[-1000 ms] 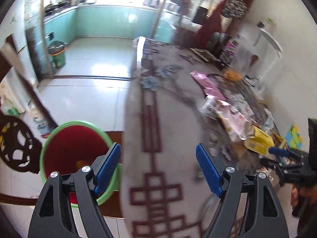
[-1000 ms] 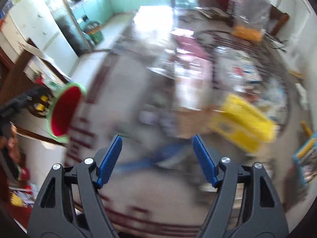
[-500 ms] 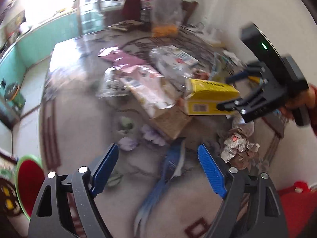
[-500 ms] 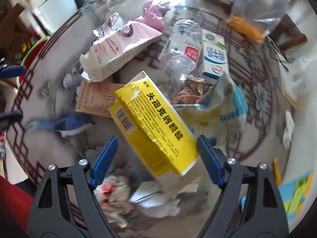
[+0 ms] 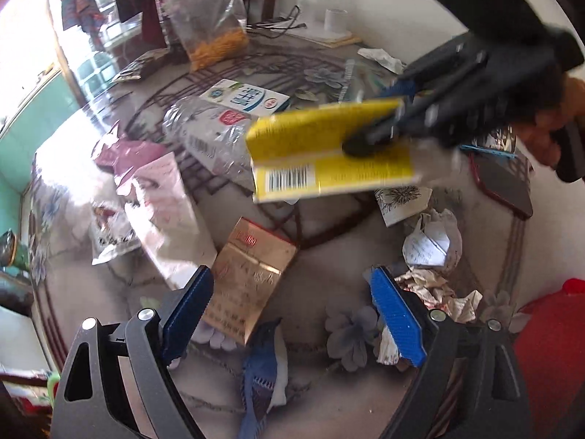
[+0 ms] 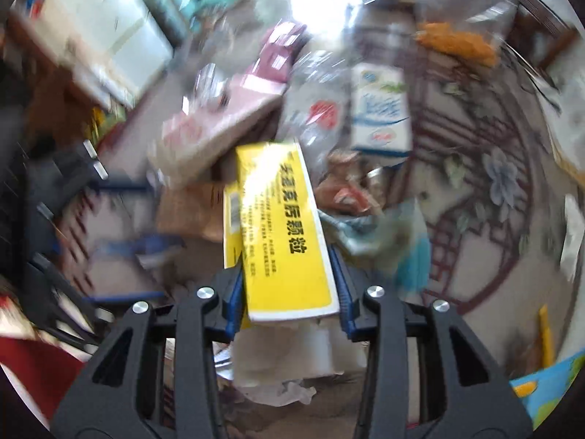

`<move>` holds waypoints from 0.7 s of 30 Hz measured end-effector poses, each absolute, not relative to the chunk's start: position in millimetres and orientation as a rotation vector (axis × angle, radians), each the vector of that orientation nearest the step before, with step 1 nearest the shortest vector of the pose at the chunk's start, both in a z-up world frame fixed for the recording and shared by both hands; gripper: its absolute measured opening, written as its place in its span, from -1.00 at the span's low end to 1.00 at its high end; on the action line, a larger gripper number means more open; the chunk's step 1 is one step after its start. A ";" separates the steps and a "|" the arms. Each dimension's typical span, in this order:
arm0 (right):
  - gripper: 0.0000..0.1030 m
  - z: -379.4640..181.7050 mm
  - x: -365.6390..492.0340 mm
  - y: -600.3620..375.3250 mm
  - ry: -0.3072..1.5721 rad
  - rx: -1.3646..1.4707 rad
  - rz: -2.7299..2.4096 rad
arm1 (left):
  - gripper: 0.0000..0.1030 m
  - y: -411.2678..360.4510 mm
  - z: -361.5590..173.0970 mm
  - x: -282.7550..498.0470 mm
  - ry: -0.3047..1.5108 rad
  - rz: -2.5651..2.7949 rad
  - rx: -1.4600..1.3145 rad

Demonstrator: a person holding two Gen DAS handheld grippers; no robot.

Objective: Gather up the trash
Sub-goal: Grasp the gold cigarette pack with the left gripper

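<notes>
Trash covers my table point(image 5: 321, 351) in a loose heap, and the piece that matters now is the yellow box point(image 6: 285, 234); half a second ago it lay between my right gripper's point(image 6: 289, 292) spread fingers, and now those fingers are clamped on its two long sides; in the left wrist view the yellow box point(image 5: 329, 153) hangs clear above the pile, so I judge the pickup done and the carry begun; the background blur in the right wrist view agrees with a hand in motion. My left gripper point(image 5: 292, 311) hovers with its jaws wide apart and nothing between them, just over the gold carton point(image 5: 245, 278), where a moment ago it was further back above the blue bird print; I take that carton as its likely next target.

As for materials: the yellow box is thin glossy card, rectangular, with black lettering and a barcode on its narrow side; it should hold its shape under a light squeeze but could crush if pinched hard; the gold carton is flat, stiff and shiny, lying face up; beside it a pink packet point(image 5: 164, 205) is slick and soft; a clear plastic bottle point(image 5: 215, 135) is crumpled and light; the crumpled paper point(image 5: 431, 245) near my left gripper's right finger is loose and ragged.
</notes>
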State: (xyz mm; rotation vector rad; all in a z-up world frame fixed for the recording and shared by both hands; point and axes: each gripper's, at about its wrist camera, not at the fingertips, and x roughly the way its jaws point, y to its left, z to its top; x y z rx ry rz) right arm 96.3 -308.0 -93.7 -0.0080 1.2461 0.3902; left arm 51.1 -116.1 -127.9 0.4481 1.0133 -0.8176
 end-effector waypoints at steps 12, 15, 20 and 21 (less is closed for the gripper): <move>-0.28 -84.1 106.9 -342.8 1.184 0.232 0.363 | 0.70 -134.4 -174.0 103.0 1.172 -0.816 0.584; -0.28 -88.7 108.0 -344.3 1.188 0.262 0.366 | 0.66 -135.2 -176.4 105.0 1.195 -0.844 0.598; -0.28 -89.9 107.3 -335.9 1.193 0.272 0.374 | 0.17 -129.1 -176.4 100.1 1.199 -0.844 0.566; -0.28 -92.1 108.8 -335.5 1.194 0.275 0.377 | 0.11 -126.9 -174.8 100.0 1.205 -0.841 0.532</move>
